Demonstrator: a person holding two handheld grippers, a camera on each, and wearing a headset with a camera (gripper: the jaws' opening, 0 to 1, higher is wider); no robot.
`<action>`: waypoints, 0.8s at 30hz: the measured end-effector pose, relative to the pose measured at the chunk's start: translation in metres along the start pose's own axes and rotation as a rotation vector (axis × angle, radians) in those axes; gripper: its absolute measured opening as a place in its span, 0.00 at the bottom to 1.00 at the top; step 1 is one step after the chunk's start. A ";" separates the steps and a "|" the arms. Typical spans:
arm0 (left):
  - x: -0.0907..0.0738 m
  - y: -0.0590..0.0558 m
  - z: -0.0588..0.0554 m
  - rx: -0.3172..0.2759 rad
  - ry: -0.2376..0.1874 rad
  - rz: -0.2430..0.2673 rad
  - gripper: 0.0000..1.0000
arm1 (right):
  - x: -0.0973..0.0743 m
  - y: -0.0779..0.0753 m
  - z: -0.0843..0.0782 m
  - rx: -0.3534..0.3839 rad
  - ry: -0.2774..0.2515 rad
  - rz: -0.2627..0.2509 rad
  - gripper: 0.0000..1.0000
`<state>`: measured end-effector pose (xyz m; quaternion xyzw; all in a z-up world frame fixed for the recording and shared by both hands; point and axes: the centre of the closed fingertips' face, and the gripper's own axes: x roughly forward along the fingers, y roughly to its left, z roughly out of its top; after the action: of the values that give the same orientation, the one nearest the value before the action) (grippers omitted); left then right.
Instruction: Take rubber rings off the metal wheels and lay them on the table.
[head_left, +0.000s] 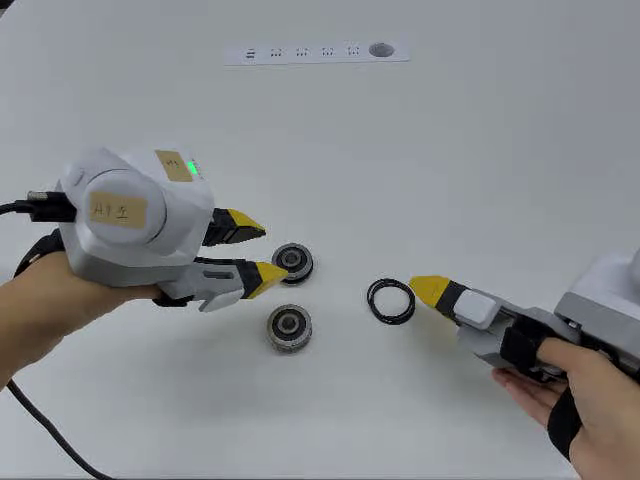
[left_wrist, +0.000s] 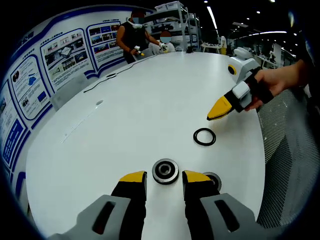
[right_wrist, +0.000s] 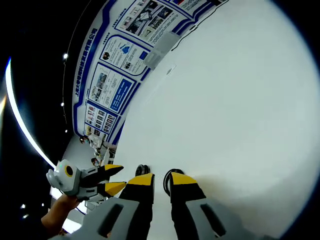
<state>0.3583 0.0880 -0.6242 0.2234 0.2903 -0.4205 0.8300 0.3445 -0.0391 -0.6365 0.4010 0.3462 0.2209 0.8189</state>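
Left of the single flat rubber ring (head_left: 391, 300) lie two wheels, holes up: far wheel (head_left: 292, 262), near wheel (head_left: 288, 327); left gripper (head_left: 270, 250) and right gripper (right_wrist: 161, 179) both gape.

At 9 o'clock in the head view, the left hand (head_left: 50, 300) cradles the left gripper (head_left: 272, 251) from beneath. Its yellow-tipped jaws point toward 3 o'clock and are spread apart. At 4 o'clock, the right hand (head_left: 565, 390) holds the right gripper (head_left: 418, 288) from below, aimed toward 10 o'clock. In the right gripper view, its jaws stand a narrow gap apart. A black strap (head_left: 563, 422) wraps each wrist. The two gripper tips face each other, well apart.
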 end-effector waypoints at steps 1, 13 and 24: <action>0.001 0.000 0.000 0.000 0.001 -0.001 0.29 | 0.001 0.003 0.000 -0.004 0.000 0.012 0.16; 0.016 0.004 -0.003 0.009 0.024 -0.023 0.26 | 0.019 0.032 -0.014 -0.074 0.072 0.132 0.31; 0.026 0.001 -0.008 0.002 0.041 -0.056 0.24 | 0.028 0.032 -0.020 -0.072 0.106 0.145 0.31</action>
<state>0.3693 0.0786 -0.6477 0.2248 0.3130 -0.4390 0.8116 0.3454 0.0071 -0.6300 0.3831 0.3508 0.3126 0.7952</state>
